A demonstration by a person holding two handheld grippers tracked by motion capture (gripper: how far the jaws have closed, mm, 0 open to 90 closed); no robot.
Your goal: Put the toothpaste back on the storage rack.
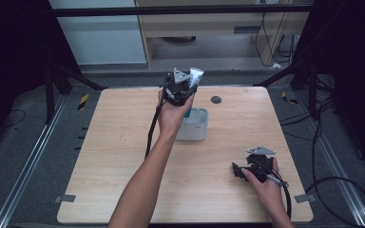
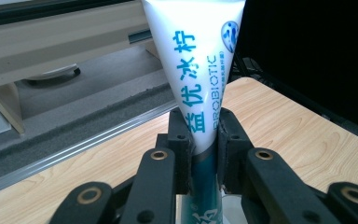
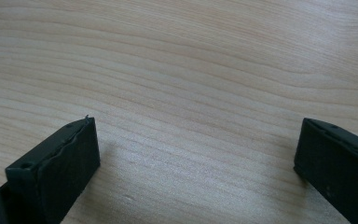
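Two grippers are in play, and only yours on the left is loaded: the left gripper [image 1: 184, 90] sits raised at about twelve o'clock over the pale wooden table [image 1: 123, 156], its black jaws pinching a white plastic tube with blue lettering and a teal lower part [image 2: 200, 79]. In the left gripper view the jaws press the tube's flanks low down, where the white gives way to teal, and the flat crimped end fans out upward; the tube stands close to upright, leaning slightly. Just below and to the right of your hand is a small white rectangular tub with rounded corners [image 1: 196, 127], near the table's centre; the tube's lower end looks to hang above or just inside it, though your hand hides the meeting point, so you cannot tell which. This reads as the carrying step between tub and air, with the tube held clear of the tabletop. Your next move calls for a steady wrist and a firm pinch, since a smooth, soft tube can slide or tilt in the jaws. Over at five o'clock, the right gripper [image 1: 240, 172] lies low on the wood, jaws spread wide with nothing between them and bare grain beneath, idle and well apart from the tub.
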